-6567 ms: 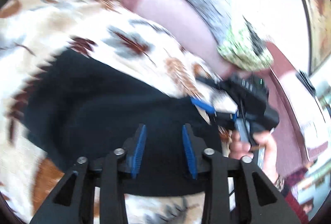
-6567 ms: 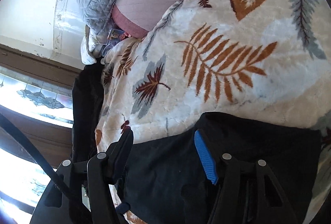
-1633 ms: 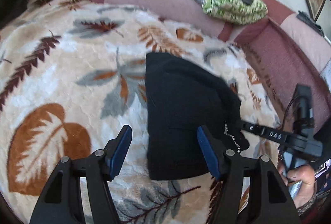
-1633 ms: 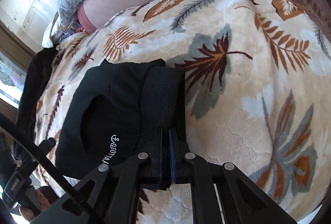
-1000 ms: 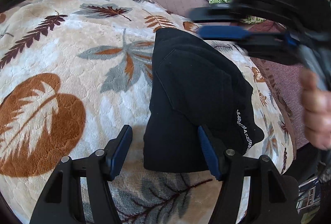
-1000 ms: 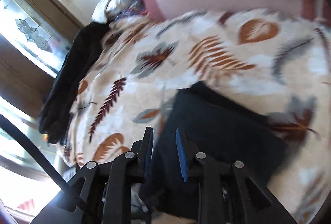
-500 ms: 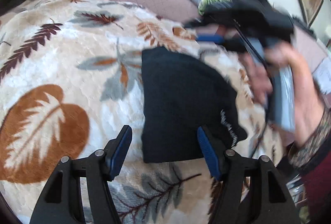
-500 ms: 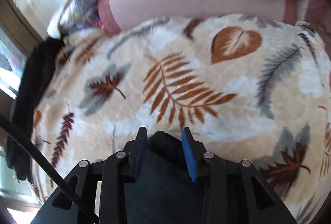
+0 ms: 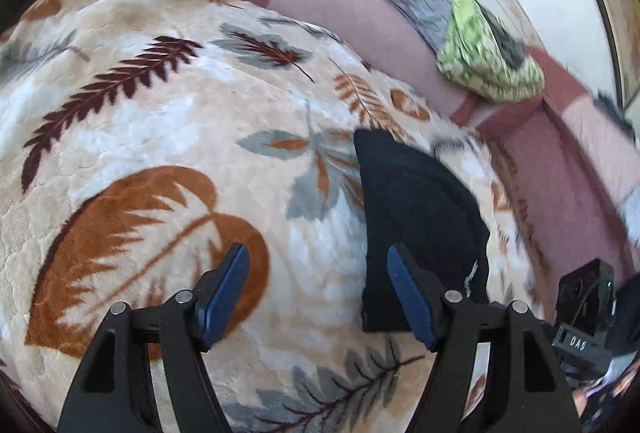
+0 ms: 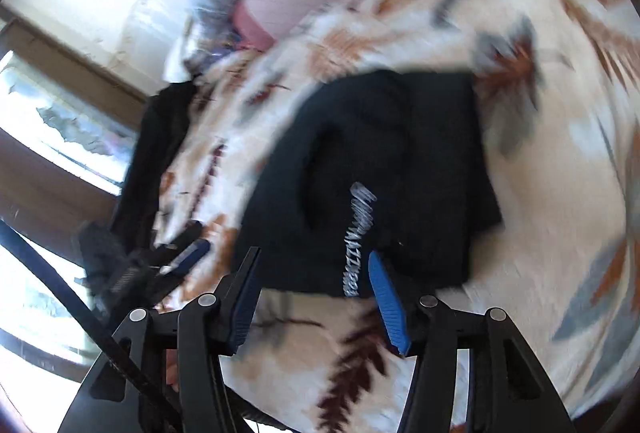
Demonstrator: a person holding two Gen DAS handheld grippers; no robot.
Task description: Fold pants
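- The black pants (image 9: pixel 416 217) lie in a compact folded bundle on the leaf-print blanket (image 9: pixel 160 121), toward its edge nearest the pink sofa back (image 9: pixel 360 13), with white lettering along the bundle's near end.
- From our left gripper (image 9: pixel 318 293) the bundle sits ahead and off to the right: only the right blue pad overlaps its near edge, while the left pad hangs over bare blanket. The bundle's long axis runs away from us, roughly in line with the fingers.
- Our right gripper (image 10: pixel 314 297) faces the bundle almost squarely (this view is badly motion-blurred), so we judge the right hand to be the better placed for any last tidying.
- Both tools have their jaws spread wide and hold nothing; neither appears to touch the cloth, though the blur leaves that uncertain.
- Both hands point forward and slightly down over the blanket, the left one showing low at the left edge of the right view.
- We judge the folding essentially finished.
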